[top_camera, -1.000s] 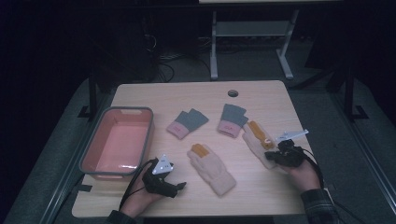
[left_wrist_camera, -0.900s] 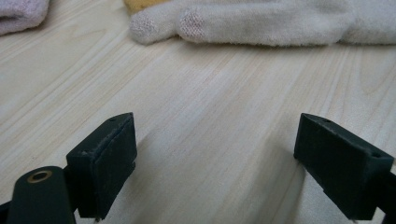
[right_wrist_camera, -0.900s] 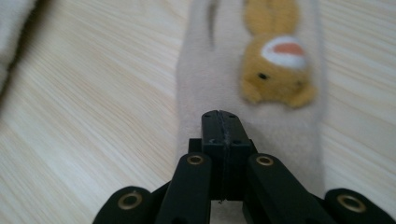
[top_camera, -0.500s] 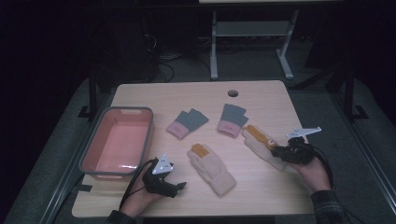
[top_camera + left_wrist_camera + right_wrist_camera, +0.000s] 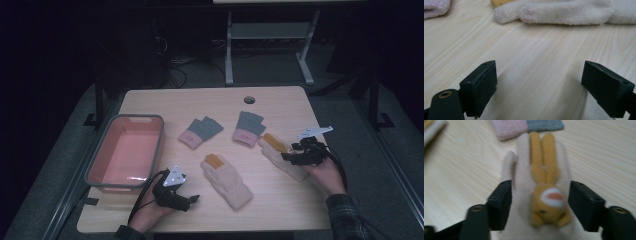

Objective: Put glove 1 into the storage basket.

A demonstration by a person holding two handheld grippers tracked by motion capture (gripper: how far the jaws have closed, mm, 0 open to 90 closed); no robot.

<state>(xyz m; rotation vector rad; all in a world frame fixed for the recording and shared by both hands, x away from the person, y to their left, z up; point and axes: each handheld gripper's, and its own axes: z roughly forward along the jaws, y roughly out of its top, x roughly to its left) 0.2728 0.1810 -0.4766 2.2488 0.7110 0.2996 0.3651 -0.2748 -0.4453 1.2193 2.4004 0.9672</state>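
Note:
A cream glove with an orange rabbit patch (image 5: 272, 144) lies flat at the table's right. My right gripper (image 5: 287, 157) points left along it. In the right gripper view this glove (image 5: 541, 177) lies between the jaws of the right gripper (image 5: 541, 187). The jaws have just been opening and their pads stand off its sides. A second cream glove (image 5: 227, 177) lies mid-table. My left gripper (image 5: 192, 200) rests near the front edge. Its jaws (image 5: 539, 75) are open over bare wood, with that glove (image 5: 569, 12) ahead.
Two pink-and-grey fingerless gloves (image 5: 201, 131) (image 5: 248, 127) lie behind the cream ones. A pink bin with a grey rim (image 5: 134, 118) stands at the left. A cable hole (image 5: 249, 100) sits near the far edge. Dark floor and a metal stand surround the table.
The right hand has drawn the cream glove out flat towards the right and its jaws have come apart. The left hand has kept still.

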